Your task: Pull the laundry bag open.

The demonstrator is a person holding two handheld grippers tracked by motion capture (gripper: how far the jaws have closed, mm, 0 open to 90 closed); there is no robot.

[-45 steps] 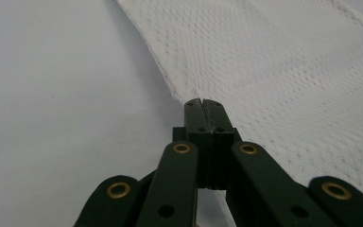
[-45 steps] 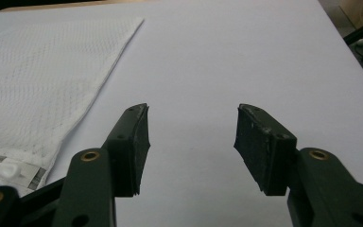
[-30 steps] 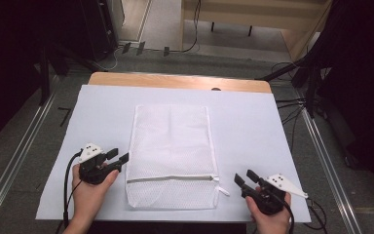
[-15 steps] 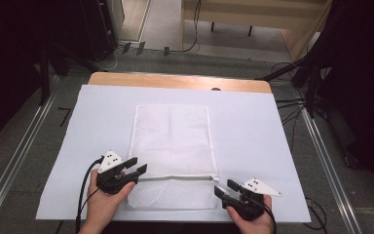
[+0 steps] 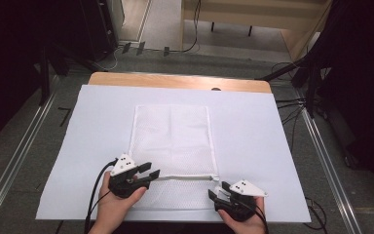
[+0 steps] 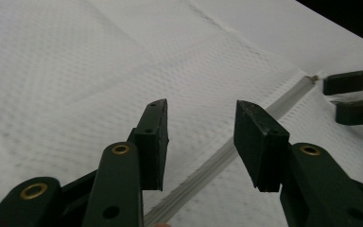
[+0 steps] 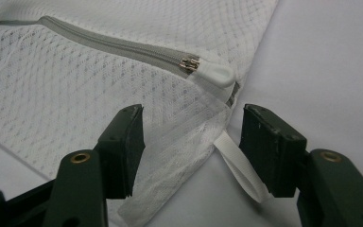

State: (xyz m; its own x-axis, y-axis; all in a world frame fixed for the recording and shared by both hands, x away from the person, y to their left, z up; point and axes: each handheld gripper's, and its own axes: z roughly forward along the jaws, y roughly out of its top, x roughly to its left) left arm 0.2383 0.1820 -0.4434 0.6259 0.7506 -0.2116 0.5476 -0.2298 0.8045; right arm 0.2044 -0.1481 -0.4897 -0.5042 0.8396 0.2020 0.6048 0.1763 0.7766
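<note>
Mesh bag (image 5: 171, 146) flat on counter (image 5: 268, 146); left tongs (image 6: 201, 142) apart over zipper (image 6: 217, 161); right tongs (image 7: 191, 151) apart astride bag corner.

Lying flat, lengthwise down the middle of the table: a white rectangular mesh laundry bag (image 5: 171, 146), grey zipper (image 7: 108, 45) running closed across its near end, white fabric loop (image 7: 238, 172) trailing beside its corner.

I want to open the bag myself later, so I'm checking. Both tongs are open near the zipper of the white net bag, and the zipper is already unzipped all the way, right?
Not quite. The zipper is closed: the right gripper view shows its slider parked at the end of the white net bag. The rest holds: the left tongs and right tongs are open near it.
</note>
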